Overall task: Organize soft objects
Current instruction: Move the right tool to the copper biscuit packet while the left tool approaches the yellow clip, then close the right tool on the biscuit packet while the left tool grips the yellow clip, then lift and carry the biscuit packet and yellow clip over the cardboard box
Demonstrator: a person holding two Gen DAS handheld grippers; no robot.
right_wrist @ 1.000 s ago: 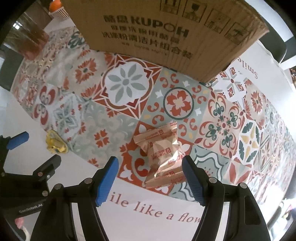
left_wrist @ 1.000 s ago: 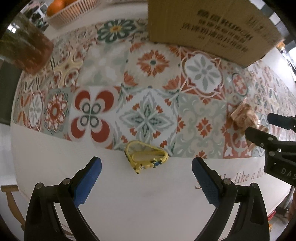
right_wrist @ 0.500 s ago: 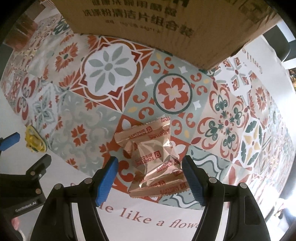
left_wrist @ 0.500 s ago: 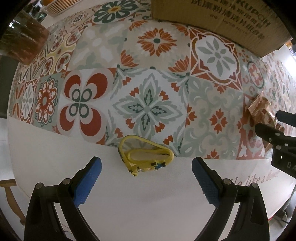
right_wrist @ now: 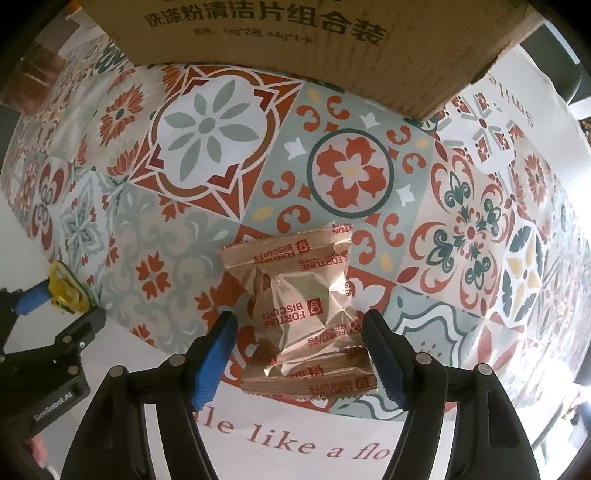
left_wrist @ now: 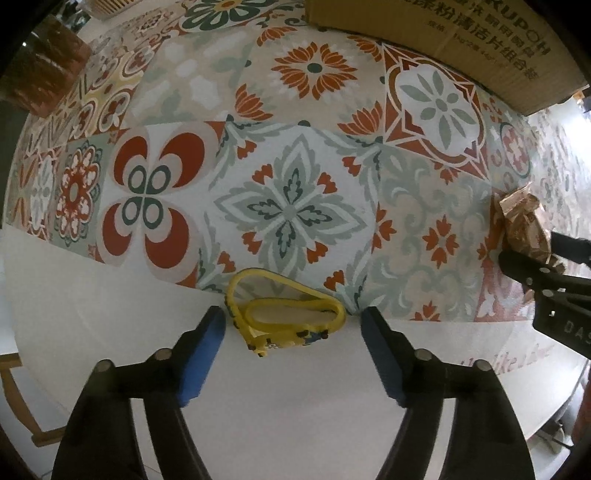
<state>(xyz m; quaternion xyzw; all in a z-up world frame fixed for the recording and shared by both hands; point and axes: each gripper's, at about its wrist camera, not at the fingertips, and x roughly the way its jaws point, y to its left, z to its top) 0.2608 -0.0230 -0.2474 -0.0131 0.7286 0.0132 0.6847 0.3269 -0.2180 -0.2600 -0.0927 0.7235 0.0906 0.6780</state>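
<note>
A yellow soft band [left_wrist: 284, 319] lies looped on the tablecloth, between the blue pads of my left gripper [left_wrist: 293, 319], which is open with the jaws standing either side of it without touching. It also shows in the right wrist view [right_wrist: 64, 291]. A gold Fortune Biscuits packet [right_wrist: 295, 314] lies between the pads of my right gripper [right_wrist: 297, 325], which is open, jaws close to the packet's sides. The packet shows at the right edge of the left wrist view [left_wrist: 522, 221].
A large cardboard box [right_wrist: 295, 40] stands at the back of the patterned tablecloth [left_wrist: 295, 147]; it also shows in the left wrist view [left_wrist: 461, 33]. A brown glass container [left_wrist: 48, 74] stands far left. The table's near edge is just behind both grippers.
Both grippers have moved forward and down onto their objects and their jaws have narrowed. The band and the packet now sit between the pads.
</note>
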